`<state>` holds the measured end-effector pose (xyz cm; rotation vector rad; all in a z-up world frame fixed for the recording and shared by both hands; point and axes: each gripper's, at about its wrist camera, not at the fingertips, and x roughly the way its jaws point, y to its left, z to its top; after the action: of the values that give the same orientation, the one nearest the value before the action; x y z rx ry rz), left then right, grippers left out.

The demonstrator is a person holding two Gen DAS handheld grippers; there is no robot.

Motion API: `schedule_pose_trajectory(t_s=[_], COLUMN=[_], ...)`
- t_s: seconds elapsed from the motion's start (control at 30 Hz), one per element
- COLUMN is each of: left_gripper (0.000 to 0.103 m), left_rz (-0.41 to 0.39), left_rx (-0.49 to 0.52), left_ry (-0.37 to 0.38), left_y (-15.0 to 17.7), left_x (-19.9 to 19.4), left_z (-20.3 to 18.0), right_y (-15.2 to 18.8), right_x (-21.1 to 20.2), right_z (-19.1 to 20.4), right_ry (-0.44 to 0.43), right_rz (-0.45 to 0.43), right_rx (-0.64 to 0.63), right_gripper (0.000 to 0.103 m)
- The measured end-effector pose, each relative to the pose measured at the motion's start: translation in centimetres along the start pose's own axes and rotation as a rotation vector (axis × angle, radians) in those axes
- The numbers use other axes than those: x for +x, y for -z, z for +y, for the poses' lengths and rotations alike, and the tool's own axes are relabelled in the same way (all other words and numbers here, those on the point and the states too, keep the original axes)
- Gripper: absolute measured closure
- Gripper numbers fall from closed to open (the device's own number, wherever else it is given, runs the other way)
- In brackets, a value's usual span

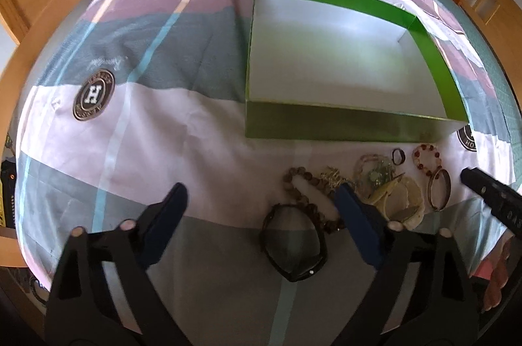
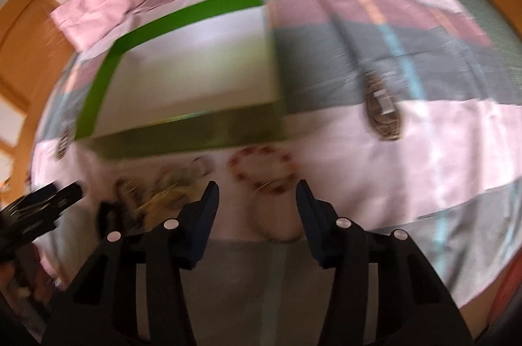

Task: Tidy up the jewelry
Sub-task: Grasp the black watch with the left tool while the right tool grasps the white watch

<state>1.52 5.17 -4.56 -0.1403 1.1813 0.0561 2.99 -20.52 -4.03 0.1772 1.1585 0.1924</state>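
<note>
Green cardboard, white inside, the shallow open box (image 1: 342, 124) lies on the patchwork bed cover (image 1: 130, 124) with nothing in it, and the jewellery sits just before its near wall, so we judge the first pick is in hand. Our left claw (image 1: 261, 205) hangs wide apart over the black oval bangle (image 1: 293, 245); our right claw (image 2: 257, 192) stands half apart, gripping nothing, over the red-beaded bracelet (image 2: 264, 166), and next must drop and pinch. Only the sharp left view separates the pieces; the right is blurred.
</note>
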Motion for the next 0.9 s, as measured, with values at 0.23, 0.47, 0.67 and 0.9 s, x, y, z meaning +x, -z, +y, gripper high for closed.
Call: schedule_pose_trajectory(t_s=[0.23,0.47,0.67,0.9], left_gripper=[0.044,0.035,0.047,0.088], left_rz=[0.088,0.111,0.149,0.182], left_rx=[-0.022,0.003,0.040,0.061], left_ry=[0.059,0.070,0.046,0.047], left_y=[0.9,1.5,2.3,2.8], left_x=[1.5,1.6,2.9,4.6], left_z=[1.0,1.1,0.7,0.1], right_y=[1.2,1.3,1.3,1.6], right_x=[1.6,3.4,5.0,5.4], right_z=[3.0,3.9,4.4,4.8], right_ry=[-0.014,0.008,0.049,0.037], right_rz=[0.052,0.074,0.107,0.105], right_rx=[-0.100,-0.113,-0.119,-0.115], right_gripper=[0.053,0.053,0.053,0.096])
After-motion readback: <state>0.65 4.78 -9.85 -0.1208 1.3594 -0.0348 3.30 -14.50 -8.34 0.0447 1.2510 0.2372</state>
